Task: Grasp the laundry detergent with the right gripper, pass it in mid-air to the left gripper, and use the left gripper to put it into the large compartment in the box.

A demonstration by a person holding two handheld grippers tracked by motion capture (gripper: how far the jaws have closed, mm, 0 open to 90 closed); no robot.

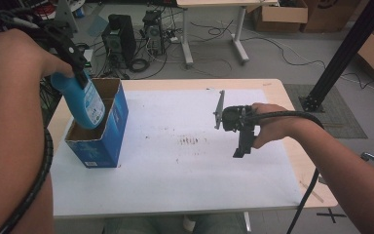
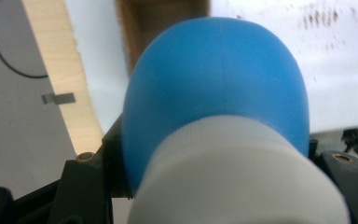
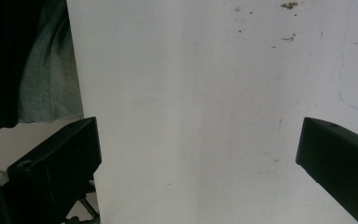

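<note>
Here the left tool (image 1: 80, 73) is clamped on a blue bottle (image 1: 84, 101) near its white cap (image 2: 233, 177), holding it tilted, base down, over the open box (image 1: 99, 127) at the counter's (image 1: 185, 185) left edge. The step looks like lowering it in; next it needs straightening and releasing. The right tool (image 1: 241, 146) hovers mid-counter, jaws wide apart and empty.

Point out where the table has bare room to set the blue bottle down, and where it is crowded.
Bare room: the white sheet between the blue box and the right gripper, apart from faint brown marks at centre, plus the near strip along the front edge. Crowded: the left end, where the left gripper holds the blue bottle in the open box.
</note>
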